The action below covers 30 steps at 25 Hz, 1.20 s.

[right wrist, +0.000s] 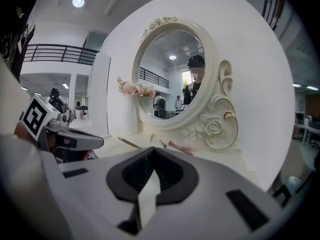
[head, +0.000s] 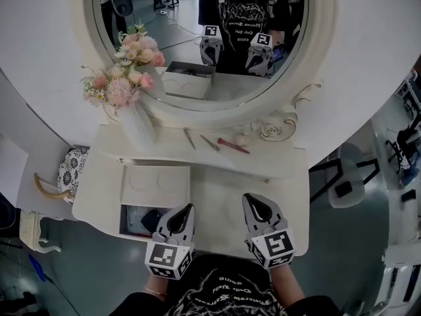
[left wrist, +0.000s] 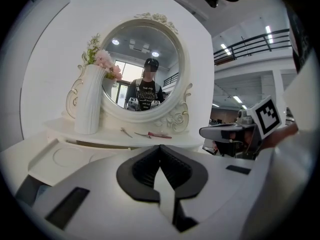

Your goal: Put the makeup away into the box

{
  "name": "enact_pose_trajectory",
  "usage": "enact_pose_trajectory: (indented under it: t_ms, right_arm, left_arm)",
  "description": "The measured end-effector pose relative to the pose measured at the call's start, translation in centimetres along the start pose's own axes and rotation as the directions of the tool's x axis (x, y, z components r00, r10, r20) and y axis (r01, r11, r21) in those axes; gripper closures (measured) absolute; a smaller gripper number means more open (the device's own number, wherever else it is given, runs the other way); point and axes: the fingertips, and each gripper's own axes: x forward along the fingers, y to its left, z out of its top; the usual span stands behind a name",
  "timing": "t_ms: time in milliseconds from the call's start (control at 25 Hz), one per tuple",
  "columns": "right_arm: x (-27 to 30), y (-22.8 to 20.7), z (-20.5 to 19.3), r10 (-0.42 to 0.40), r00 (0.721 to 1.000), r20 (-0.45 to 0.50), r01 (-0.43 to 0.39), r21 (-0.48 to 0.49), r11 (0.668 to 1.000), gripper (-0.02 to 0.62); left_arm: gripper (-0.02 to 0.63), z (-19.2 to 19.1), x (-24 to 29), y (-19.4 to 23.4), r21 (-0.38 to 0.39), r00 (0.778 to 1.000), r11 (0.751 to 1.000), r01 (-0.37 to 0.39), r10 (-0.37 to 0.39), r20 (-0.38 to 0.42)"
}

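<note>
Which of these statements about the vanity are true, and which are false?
1. The left gripper and the right gripper are both shut and empty. True.
2. The vase stands to the right of the mirror. False: in the head view it stands at the mirror's left, with pink flowers in it.
3. The box is open, with its lid up. True.
4. The red stick lies inside the box. False: it lies on the shelf under the mirror, beside other small makeup tools.
</note>
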Motion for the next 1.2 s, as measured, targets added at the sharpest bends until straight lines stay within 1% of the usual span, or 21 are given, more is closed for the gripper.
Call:
enact_pose_trajectory:
  t_ms: [280, 520, 640, 840, 1000, 1200]
  right_arm:
    - [-0.1, -0.5, -0.6, 0.009, 1.0, -0.013, -0.009, -0.006, 1.0, 0.586]
    - [-0.2, -0.8, -1.0, 0.025, 1.0, -0.017, -0.026, -0.011, 1.0, 0.588]
    - [-0.3, -0.8, -0.8, 0.034, 0.999, -0.008, -0.034, -0.01, 0.999, 0.587]
    - [-0.2, -0.8, -0.6, 0.043, 0.999, 0.002, -0.043, -0.034, 0.998, 0.588]
    - [-0.1, -0.9, -0.7, 0.047, 0.999, -0.003, -0.047, -0.042, 0.998, 0.588]
    - [0.0, -0.8, -0.8, 0.043, 0.999, -0.001, -0.043, -0.033, 0.999, 0.588]
  left_arm:
    - [0.591, 0.2, 0.3, -0.3, 0.016, 1.0, 1.0, -0.02, 0.02, 0.001]
    - [0.591, 0.1, 0.5, -0.7, 0.013, 0.999, 0.999, -0.032, 0.032, -0.002]
    - [0.591, 0.1, 0.6, -0.9, 0.006, 0.999, 0.999, -0.033, 0.033, -0.002]
    - [0.591, 0.2, 0.8, -1.4, 0.004, 1.0, 1.0, -0.029, 0.029, 0.005]
    - [0.591, 0.7, 0.9, -1.4, -0.036, 0.999, 0.999, -0.033, 0.034, 0.02]
    - [0.591, 1.4, 0.9, -1.3, -0.011, 1.0, 1.0, -0.026, 0.026, 0.015]
